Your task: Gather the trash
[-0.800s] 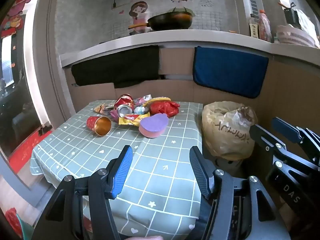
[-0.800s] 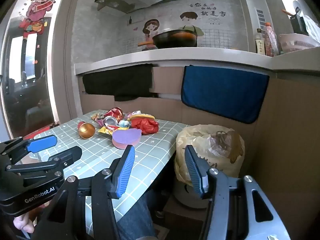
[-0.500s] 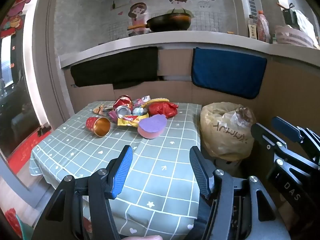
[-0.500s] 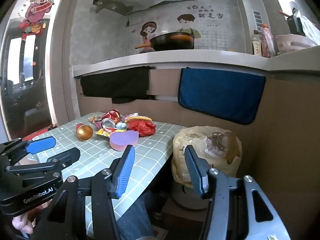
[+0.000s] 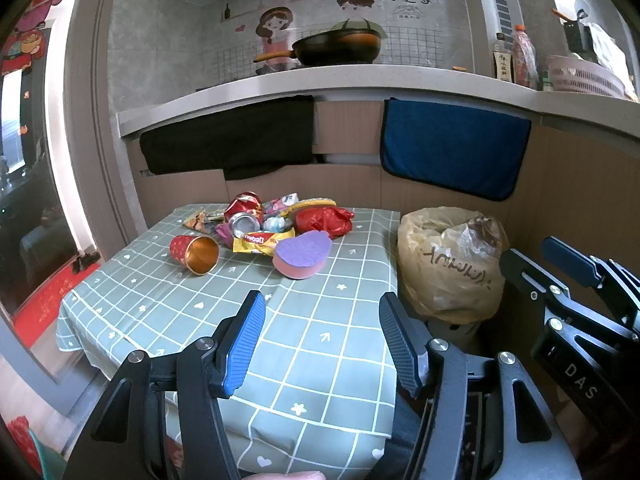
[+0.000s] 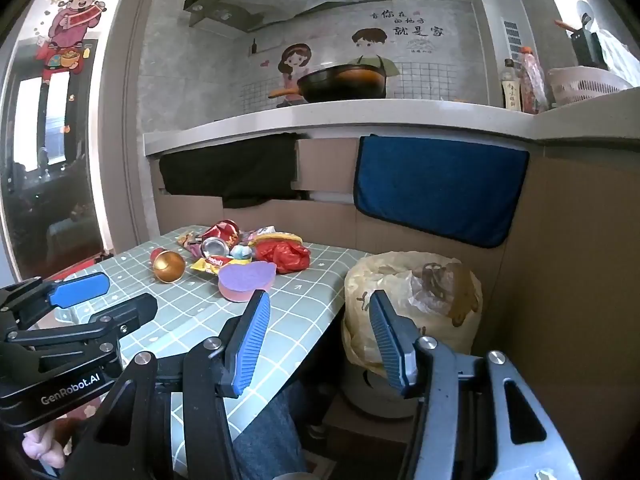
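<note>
Red, yellow and silver trash lies heaped at the far end of the grey-green checked tablecloth: a crushed red drink can with its silver end showing, a crumpled red plastic bag, a yellow snack wrapper, and, a little apart on the left, a red paper cup with a gold inside lying on its side. Just in front of the heap rests a pink sponge with a purple top. Beside the table's right edge stands a bin lined with a yellowish plastic bag, already holding crumpled waste.

The left gripper hangs over the near part of the table, angled gently downward, jaws spread wide with nothing between them. The right gripper is tilted down too, past the table's corner toward the bin, also spread and empty. Both are well apart from the trash.

Behind, a black cloth and a blue towel hang below a grey counter carrying a dark frying pan.
</note>
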`<state>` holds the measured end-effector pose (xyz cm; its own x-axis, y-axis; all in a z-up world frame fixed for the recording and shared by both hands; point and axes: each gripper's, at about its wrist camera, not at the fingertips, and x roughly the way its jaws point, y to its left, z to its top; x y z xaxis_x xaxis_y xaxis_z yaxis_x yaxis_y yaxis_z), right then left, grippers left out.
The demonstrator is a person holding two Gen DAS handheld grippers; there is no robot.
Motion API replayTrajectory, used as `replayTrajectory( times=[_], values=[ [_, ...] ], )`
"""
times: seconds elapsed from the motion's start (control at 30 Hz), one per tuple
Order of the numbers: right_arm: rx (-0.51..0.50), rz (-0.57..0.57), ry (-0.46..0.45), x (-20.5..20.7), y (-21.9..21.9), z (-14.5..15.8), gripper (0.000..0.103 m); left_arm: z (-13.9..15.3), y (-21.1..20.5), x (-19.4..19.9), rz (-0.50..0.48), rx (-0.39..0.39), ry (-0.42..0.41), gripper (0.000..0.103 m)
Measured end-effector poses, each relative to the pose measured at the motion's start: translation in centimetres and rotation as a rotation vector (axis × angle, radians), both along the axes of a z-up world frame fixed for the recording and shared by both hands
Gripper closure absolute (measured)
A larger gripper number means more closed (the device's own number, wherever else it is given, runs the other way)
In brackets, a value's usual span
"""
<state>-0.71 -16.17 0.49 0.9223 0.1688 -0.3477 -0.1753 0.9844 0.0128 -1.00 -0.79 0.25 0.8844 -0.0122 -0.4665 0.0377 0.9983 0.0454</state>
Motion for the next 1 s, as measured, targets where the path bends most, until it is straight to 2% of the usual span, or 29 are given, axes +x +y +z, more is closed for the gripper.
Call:
replayTrajectory(
  times=[1.0],
  values=[
    [0.004,0.001,0.006,0.06,-0.28,-0.41,0.053,-0.10,0.39,0.52,0.004,-0.003,0.004,0.043]
  ],
)
